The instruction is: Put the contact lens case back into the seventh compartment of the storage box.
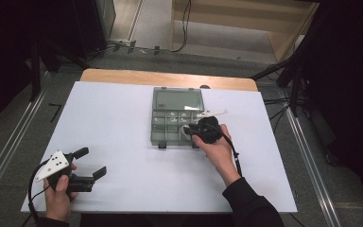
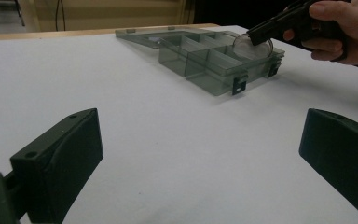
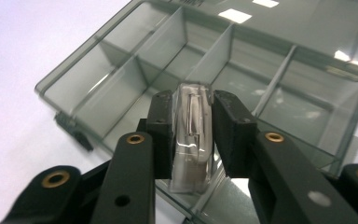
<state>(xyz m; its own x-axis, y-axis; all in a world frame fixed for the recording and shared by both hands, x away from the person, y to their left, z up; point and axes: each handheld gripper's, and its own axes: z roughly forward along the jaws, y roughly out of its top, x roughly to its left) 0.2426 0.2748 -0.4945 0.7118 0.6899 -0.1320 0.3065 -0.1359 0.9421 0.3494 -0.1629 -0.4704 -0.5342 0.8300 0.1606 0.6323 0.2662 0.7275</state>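
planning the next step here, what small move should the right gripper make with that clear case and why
Probably lower it a little, then open. The right gripper is shut on the small clear case, held above the open organizer box and not yet resting in a compartment.

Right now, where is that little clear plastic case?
The clear plastic case is pinched in the right gripper, held just above the near right corner of the open grey compartment box in the high view.

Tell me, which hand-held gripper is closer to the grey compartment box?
Right. The right hand-held gripper hangs over the box holding a small clear case; the left hand-held gripper sits far off near the table's front-left corner.
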